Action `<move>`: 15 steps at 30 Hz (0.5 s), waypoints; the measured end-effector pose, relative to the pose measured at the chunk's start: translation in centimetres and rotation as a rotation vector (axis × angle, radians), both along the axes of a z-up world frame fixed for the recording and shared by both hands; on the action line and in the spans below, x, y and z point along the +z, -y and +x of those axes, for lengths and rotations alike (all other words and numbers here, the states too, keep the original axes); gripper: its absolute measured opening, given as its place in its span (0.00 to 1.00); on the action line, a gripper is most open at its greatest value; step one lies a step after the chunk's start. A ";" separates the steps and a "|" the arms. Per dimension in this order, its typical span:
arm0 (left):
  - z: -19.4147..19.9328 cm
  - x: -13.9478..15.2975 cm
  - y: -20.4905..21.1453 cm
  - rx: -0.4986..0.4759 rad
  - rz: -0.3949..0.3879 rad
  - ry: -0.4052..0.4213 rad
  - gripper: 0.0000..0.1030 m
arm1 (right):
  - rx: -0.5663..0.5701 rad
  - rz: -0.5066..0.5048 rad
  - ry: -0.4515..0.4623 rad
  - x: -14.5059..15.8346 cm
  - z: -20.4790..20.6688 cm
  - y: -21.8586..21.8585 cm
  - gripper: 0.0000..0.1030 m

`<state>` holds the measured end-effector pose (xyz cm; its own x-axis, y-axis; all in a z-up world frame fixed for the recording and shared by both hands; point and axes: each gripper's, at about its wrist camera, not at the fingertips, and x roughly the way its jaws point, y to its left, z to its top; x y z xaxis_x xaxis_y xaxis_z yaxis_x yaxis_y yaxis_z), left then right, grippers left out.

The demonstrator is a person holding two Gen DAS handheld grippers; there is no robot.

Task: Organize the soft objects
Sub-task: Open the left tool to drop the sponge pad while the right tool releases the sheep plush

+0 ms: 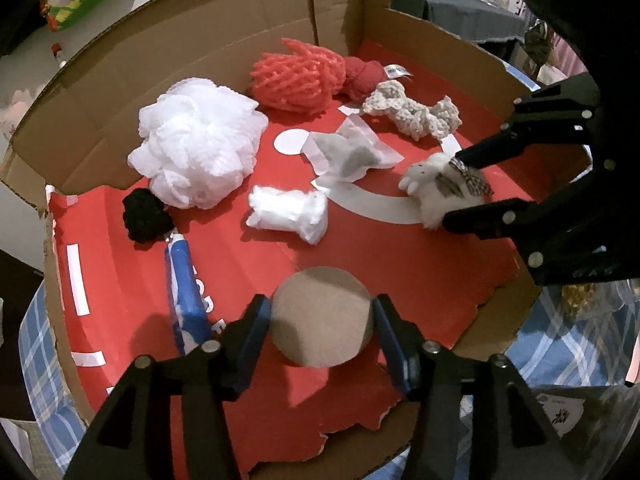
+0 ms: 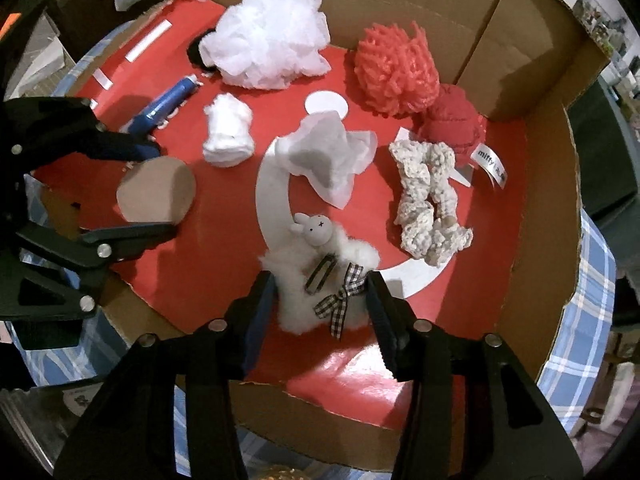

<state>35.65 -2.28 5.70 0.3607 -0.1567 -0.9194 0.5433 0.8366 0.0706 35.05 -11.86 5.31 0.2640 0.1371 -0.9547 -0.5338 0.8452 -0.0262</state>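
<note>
A red cardboard tray (image 1: 240, 264) (image 2: 500, 240) holds soft things. My left gripper (image 1: 322, 332) (image 2: 164, 188) has its jaws on both sides of a beige round sponge (image 1: 322, 316) (image 2: 158, 190), touching it. My right gripper (image 2: 322, 308) (image 1: 448, 188) has its jaws on both sides of a fluffy white bunny toy (image 2: 320, 276) (image 1: 436, 188) with a checked bow. Also in the tray are a white mesh pouf (image 1: 196, 140) (image 2: 268, 40), a coral pouf (image 1: 296, 76) (image 2: 396, 68), a cream crochet scrunchie (image 1: 416, 114) (image 2: 428, 208), a cotton wad (image 1: 288, 210) (image 2: 228, 132) and a grey pad in white wrap (image 1: 348, 152) (image 2: 324, 156).
A blue tube (image 1: 188, 296) (image 2: 164, 106) lies beside the left gripper, with a black scrunchie (image 1: 146, 216) at its far end. A red knitted ball (image 2: 452, 124) sits by the coral pouf. Cardboard walls (image 1: 200, 40) rise behind. A blue plaid cloth (image 2: 592, 300) lies under the tray.
</note>
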 end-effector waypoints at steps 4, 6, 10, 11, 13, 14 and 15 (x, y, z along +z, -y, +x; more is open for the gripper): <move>0.0 0.2 -0.2 0.021 -0.006 0.004 0.70 | -0.024 0.008 0.013 0.3 0.0 0.0 0.57; -0.4 0.8 -0.6 0.043 -0.023 0.008 0.79 | -0.035 0.017 0.019 0.6 0.0 0.1 0.58; -0.5 2.0 -1.3 0.114 -0.073 0.015 0.91 | -0.091 0.049 0.038 2.0 0.0 0.9 0.68; -0.6 2.3 -1.6 0.137 -0.085 0.017 0.95 | -0.103 0.054 0.047 2.2 -0.1 1.0 0.72; -0.9 2.9 -2.0 0.196 -0.102 0.024 0.96 | -0.134 0.064 0.061 2.8 -0.4 1.3 0.72; -1.1 3.2 -2.2 0.225 -0.117 0.026 0.96 | -0.154 0.069 0.059 3.0 -0.6 1.4 0.72; -1.2 3.4 -2.5 0.252 -0.133 0.024 0.96 | -0.175 0.074 0.062 3.1 -1.3 1.9 0.72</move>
